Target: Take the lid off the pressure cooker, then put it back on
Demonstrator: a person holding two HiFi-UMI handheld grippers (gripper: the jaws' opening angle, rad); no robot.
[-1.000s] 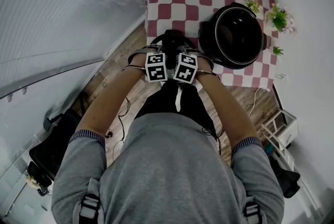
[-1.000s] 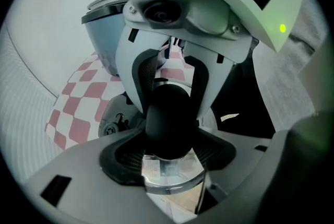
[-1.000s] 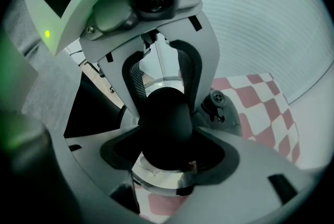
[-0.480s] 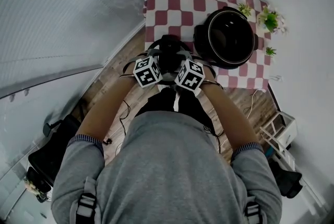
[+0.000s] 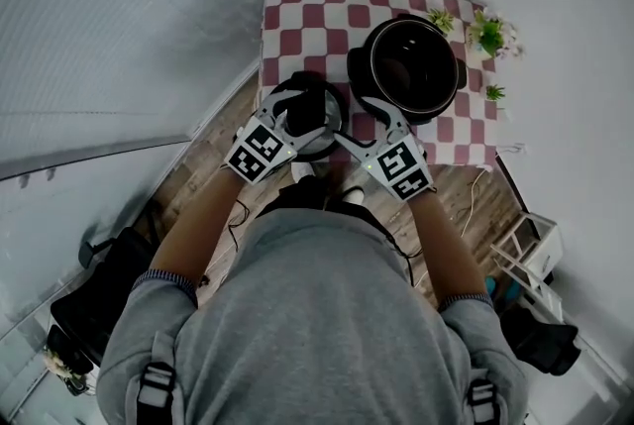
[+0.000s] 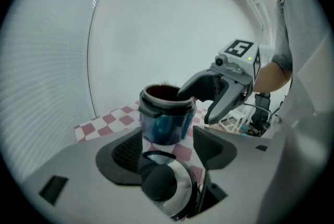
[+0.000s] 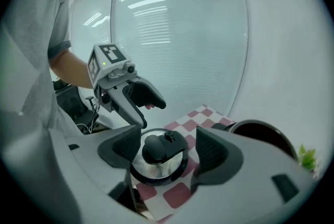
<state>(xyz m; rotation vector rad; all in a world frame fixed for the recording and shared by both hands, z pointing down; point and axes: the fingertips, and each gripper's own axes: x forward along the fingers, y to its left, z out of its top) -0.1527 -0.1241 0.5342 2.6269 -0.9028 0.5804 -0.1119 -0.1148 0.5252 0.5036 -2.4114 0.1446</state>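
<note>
**Table with red-and-white checked cloth** [image 5: 297,17]: set into a corner of white walls. Its far and right edges are closed in. Its left edge faces a narrow strip of wooden floor before a ribbed wall. I stand at the open near edge.

**Round steel lid with black knob** [image 5: 309,116]: off the pot, lying on the cloth at the near edge, toward the near-left corner.

**Black round pressure-cooker pot** [image 5: 411,66]: open, toward the far-right corner, with bare squares of cloth between it and the lid.

**My left tongs** [image 6: 168,145]: jaws wide apart, having just been opening. The lid shows below, between the pads, and they do not touch it.

**My right tongs** [image 7: 166,145]: jaws wide apart, having just eased in a shade. The same lid lies below them, not gripped. The two tongs flank the lid from left and right.

**Per view:**
- Left gripper view only: the pot's bluish side wall with a handle lug, and the right tongs crossing before its rim.
- Right gripper view only: a small valve beside the lid's knob.
- Head view only: the floor.

**Surroundings:**
- Small green plants [image 5: 485,32] stand along the right edge beside the pot, crowding that side.
- A white wire rack [image 5: 525,250] is on the floor to my right.
- A dark bag [image 5: 99,284] is on the floor to my left.
</note>
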